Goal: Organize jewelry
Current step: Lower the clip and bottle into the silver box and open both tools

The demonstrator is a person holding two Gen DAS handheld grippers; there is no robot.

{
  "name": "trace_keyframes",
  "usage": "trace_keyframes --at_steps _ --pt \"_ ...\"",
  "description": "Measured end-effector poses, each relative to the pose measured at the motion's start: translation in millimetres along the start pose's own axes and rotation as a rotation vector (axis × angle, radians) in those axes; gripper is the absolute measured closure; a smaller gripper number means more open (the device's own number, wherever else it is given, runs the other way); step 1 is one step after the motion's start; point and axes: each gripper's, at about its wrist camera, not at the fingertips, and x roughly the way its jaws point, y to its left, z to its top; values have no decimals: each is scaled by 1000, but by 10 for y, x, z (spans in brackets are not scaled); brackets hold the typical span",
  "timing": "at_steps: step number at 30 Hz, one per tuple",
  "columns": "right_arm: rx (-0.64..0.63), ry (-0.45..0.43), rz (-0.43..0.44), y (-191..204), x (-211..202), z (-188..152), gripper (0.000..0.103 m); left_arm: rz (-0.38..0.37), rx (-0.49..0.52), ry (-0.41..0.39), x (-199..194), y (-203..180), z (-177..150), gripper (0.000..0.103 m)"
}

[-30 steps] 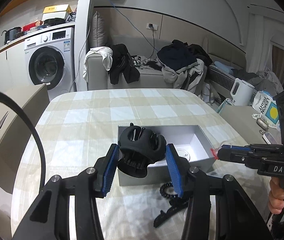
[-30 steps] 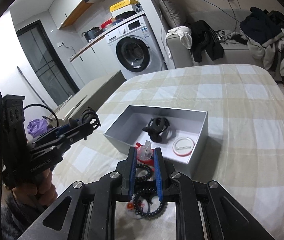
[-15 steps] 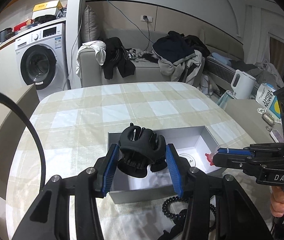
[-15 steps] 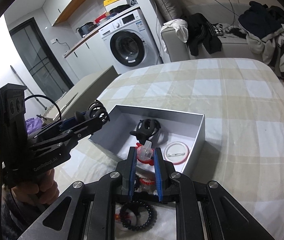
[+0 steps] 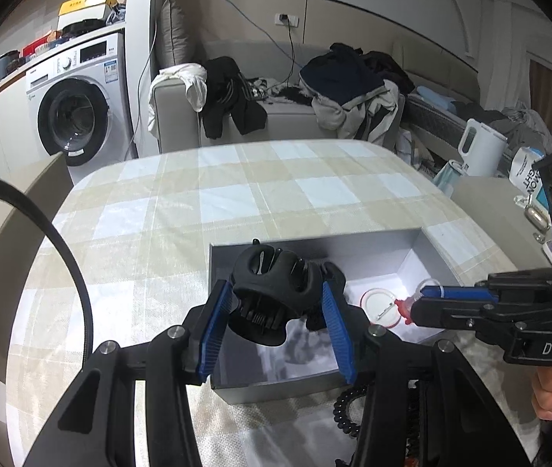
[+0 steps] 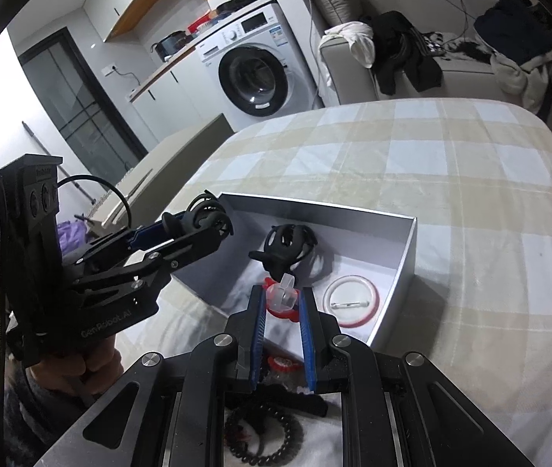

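An open white box [image 5: 428,251] [image 6: 404,260] lies on the checked tablecloth. Inside it are a black hair claw [image 6: 289,243] and a round white badge with a red rim [image 6: 350,305] [image 5: 379,305]. My left gripper [image 5: 278,317] is shut on another black hair claw [image 5: 276,286] and holds it over the box's near left part. My right gripper [image 6: 282,301] is shut on a small red and clear clip [image 6: 282,299] above the box's near edge; that clip also shows in the left wrist view [image 5: 406,305].
A black coiled hair tie [image 5: 348,408] [image 6: 262,438] and a small red item [image 6: 283,364] lie on the cloth just in front of the box. Beyond the table are a sofa with clothes [image 5: 276,116] and a washing machine [image 5: 77,113].
Both grippers have moved forward with their loads, from in front of the box to over it. The box now lies closer beneath both.
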Motion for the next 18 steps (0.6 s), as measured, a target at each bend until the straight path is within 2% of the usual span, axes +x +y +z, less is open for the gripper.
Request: trace_keyframes --at_steps 7,11,18 --pt "-21 21 -5 -18 50 37 87 3 19 26 -8 -72 -83 61" --pt "-38 28 -25 -34 55 58 87 -55 -27 58 -8 -32 -95 61" --pt "-45 33 -23 -147 30 109 87 -72 -36 90 -28 -82 -94 61"
